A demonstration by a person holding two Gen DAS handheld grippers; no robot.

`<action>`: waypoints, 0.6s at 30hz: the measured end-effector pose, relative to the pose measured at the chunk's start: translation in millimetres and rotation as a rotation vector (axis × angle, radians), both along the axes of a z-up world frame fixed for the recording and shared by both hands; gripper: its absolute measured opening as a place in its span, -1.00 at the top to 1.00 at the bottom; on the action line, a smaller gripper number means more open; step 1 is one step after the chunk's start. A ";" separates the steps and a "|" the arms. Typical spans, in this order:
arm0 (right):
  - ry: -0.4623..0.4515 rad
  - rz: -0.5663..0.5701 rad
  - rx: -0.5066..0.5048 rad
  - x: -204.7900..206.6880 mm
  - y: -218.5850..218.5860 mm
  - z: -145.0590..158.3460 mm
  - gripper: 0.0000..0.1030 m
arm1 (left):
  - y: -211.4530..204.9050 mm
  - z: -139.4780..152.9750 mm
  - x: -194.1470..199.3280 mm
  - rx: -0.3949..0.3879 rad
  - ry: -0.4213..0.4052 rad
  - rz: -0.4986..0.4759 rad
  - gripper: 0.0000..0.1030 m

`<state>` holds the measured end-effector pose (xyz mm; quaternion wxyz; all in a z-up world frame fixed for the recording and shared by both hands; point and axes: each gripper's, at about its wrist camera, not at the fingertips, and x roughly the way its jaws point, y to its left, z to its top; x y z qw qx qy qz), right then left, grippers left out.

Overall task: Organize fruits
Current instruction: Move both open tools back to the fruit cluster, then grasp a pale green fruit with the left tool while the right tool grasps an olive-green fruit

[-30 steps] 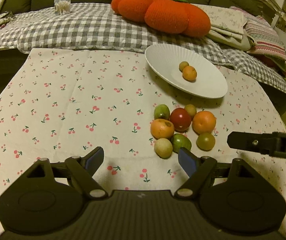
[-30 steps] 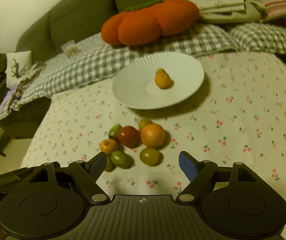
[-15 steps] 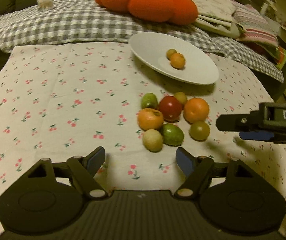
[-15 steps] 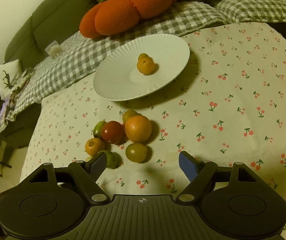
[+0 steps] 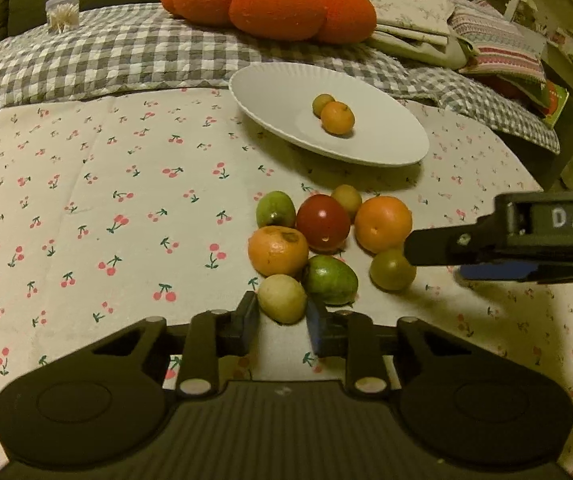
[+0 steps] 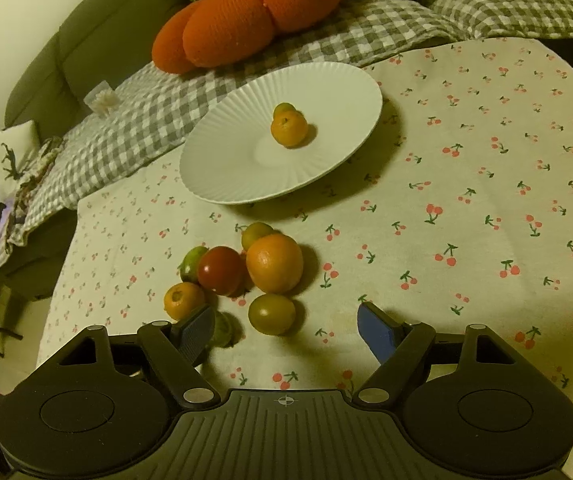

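So the left claw (image 5: 282,316) is closing in around the pale yellow-green fruit (image 5: 282,298) at the near edge of the pile. A second ago it was spread wide and further back, so that one's getting picked next I guess. Can't tell if it's pinching yet. The right claw (image 6: 286,326) is hanging wide open by the small green fruit (image 6: 271,314). Further back, the white plate (image 5: 278,92) is holding two fruits already.

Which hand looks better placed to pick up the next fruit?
Left. Its gripper has its fingers either side of the pale yellow-green fruit; the right gripper is wide open, short of the olive fruit.
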<state>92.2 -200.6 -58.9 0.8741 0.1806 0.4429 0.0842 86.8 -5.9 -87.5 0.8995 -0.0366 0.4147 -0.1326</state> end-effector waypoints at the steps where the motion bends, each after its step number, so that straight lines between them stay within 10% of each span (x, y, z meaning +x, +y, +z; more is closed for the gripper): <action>1: 0.002 0.001 0.002 1.2 0.6 -1.0 -0.49 | 0.6 -0.1 0.0 -0.005 0.000 0.001 0.53; 18: 0.008 0.028 -0.066 15.9 23.2 -15.4 0.20 | 9.4 6.6 -4.4 -0.017 0.025 0.055 0.53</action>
